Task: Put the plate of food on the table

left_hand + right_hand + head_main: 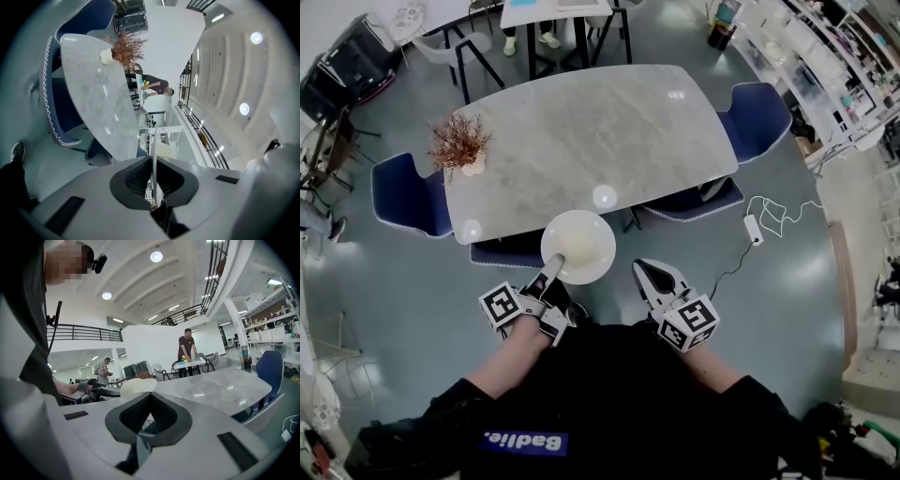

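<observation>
A plain cream plate (578, 246) hangs over the near edge of the grey marble table (591, 131). My left gripper (554, 271) is shut on the plate's near rim. In the left gripper view the plate (154, 140) shows edge-on as a thin white line pinched between the jaws of the left gripper (153, 158). My right gripper (655, 277) is to the right of the plate, short of the table edge, and is shut with nothing in it. From the right gripper view, the right gripper (151, 394) has its jaw tips meeting, with the plate (137, 386) beyond them.
A dried plant in a white vase (460, 144) stands at the table's left end. Blue chairs sit at the left (405, 193), the far right (757, 116) and the near side (692, 202). A white cable and adapter (754, 228) lie on the floor at right. Two people stand at tables in the background (187, 347).
</observation>
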Action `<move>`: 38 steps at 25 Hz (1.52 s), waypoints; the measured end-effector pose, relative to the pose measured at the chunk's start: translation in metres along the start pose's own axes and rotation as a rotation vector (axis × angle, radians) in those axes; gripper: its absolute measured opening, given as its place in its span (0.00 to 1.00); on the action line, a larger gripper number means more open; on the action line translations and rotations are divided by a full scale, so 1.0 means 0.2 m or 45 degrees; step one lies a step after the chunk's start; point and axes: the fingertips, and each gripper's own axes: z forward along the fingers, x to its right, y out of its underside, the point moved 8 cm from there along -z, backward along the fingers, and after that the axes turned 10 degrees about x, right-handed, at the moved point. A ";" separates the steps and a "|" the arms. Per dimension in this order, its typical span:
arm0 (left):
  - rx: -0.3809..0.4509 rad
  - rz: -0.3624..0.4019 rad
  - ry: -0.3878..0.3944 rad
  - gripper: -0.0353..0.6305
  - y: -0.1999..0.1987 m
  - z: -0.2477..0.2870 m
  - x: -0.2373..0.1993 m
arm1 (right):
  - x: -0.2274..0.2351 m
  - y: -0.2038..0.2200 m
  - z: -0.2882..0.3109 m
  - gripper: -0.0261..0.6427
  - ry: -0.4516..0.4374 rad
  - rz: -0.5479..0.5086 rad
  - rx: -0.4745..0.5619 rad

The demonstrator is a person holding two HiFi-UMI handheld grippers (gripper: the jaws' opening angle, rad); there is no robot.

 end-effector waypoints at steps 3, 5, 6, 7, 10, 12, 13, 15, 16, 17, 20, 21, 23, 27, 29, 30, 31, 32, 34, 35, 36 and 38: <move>-0.005 0.001 -0.001 0.09 -0.03 0.02 0.00 | -0.01 0.01 0.02 0.06 -0.011 -0.010 0.014; 0.003 0.001 0.000 0.09 -0.04 0.04 0.00 | 0.00 0.00 0.02 0.05 -0.003 -0.008 0.017; 0.008 0.000 0.001 0.09 -0.05 0.05 -0.01 | 0.01 0.00 0.02 0.06 0.004 -0.006 0.016; 0.013 0.001 0.000 0.09 -0.06 0.07 -0.01 | 0.02 -0.01 0.03 0.06 0.007 -0.005 0.016; 0.029 -0.001 -0.008 0.09 -0.09 0.16 0.00 | 0.09 -0.03 0.07 0.05 0.000 -0.001 0.012; 0.041 -0.002 -0.021 0.09 -0.10 0.21 0.00 | 0.15 -0.04 0.11 0.05 -0.018 0.004 0.007; 0.048 -0.004 -0.028 0.09 -0.11 0.22 0.00 | 0.17 -0.04 0.13 0.06 -0.033 0.005 0.004; 0.068 -0.008 -0.042 0.09 -0.12 0.25 -0.01 | 0.20 -0.06 0.17 0.05 -0.063 0.001 -0.003; 0.080 -0.009 -0.049 0.09 -0.12 0.26 -0.01 | 0.22 -0.07 0.18 0.05 -0.077 -0.003 -0.005; 0.092 -0.011 -0.054 0.09 -0.12 0.28 -0.02 | 0.24 -0.08 0.20 0.05 -0.093 -0.007 -0.007; 0.136 -0.032 -0.065 0.09 -0.12 0.35 -0.04 | 0.33 -0.12 0.24 0.05 -0.140 -0.013 -0.016; 0.153 -0.039 -0.071 0.09 -0.12 0.38 -0.05 | 0.37 -0.14 0.27 0.05 -0.154 -0.012 -0.021; 0.194 -0.041 -0.093 0.09 -0.15 0.47 -0.06 | 0.47 -0.17 0.32 0.05 -0.184 -0.007 -0.033; 0.268 -0.013 -0.144 0.09 -0.19 0.62 -0.10 | 0.65 -0.22 0.42 0.05 -0.238 0.009 -0.053; 0.304 -0.006 -0.157 0.09 -0.20 0.68 -0.12 | 0.72 -0.23 0.45 0.05 -0.272 0.015 -0.063; 0.324 -0.003 -0.165 0.09 -0.20 0.71 -0.13 | 0.75 -0.23 0.46 0.06 -0.290 0.018 -0.070; 0.344 -0.001 -0.173 0.09 -0.20 0.74 -0.14 | 0.78 -0.22 0.47 0.06 -0.309 0.021 -0.080; 0.363 0.002 -0.181 0.09 -0.20 0.76 -0.16 | 0.81 -0.22 0.48 0.05 -0.327 0.026 -0.092; 0.398 0.009 -0.195 0.09 -0.22 0.82 -0.18 | 0.85 -0.21 0.50 0.06 -0.358 0.036 -0.118; 0.412 0.010 -0.202 0.09 -0.24 0.85 -0.20 | 0.86 -0.21 0.50 0.05 -0.369 0.040 -0.129; 0.426 0.008 -0.209 0.09 -0.26 0.88 -0.21 | 0.87 -0.21 0.51 0.05 -0.377 0.043 -0.138; 0.449 0.003 -0.217 0.09 -0.29 0.93 -0.23 | 0.89 -0.20 0.52 0.06 -0.380 0.050 -0.149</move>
